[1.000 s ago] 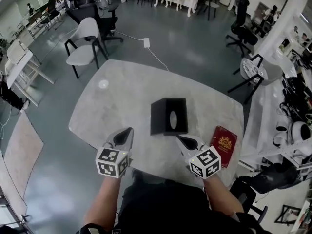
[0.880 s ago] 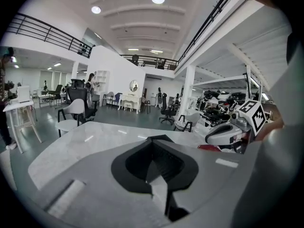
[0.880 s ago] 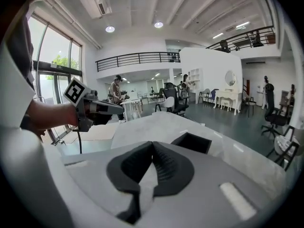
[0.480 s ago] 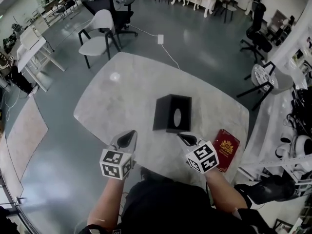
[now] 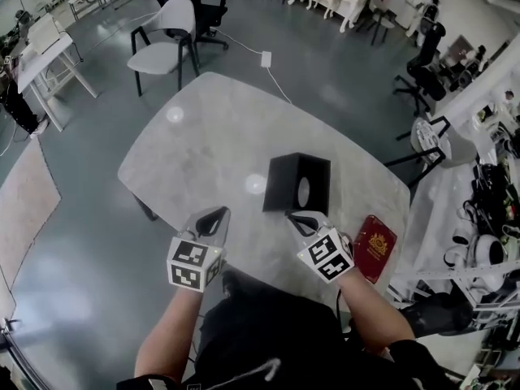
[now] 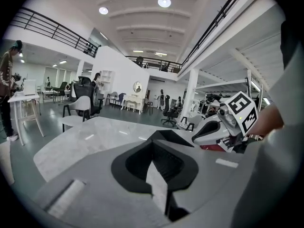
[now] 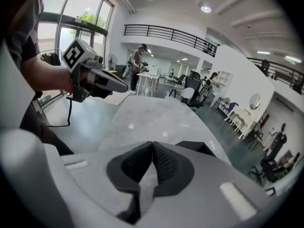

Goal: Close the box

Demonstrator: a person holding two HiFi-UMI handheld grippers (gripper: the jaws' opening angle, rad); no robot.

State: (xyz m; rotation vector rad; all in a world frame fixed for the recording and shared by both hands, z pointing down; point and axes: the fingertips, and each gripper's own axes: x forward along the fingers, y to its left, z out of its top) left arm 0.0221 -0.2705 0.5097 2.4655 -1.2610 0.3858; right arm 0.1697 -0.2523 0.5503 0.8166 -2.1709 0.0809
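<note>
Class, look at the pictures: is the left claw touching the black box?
Apart. The head view shows bare marble table between the left claw and the black box.

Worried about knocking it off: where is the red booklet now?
Head view: the red booklet lies flat at the table's right edge, just right of the right hand-held gripper, nearer the person than the black box.

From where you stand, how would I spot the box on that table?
Find the big, pale, rounded table that fills the head view. On its right half stands the box, up and to the left of a flat red booklet and apart from it. The box is the only black cube there, with an oval hole in one face.
</note>
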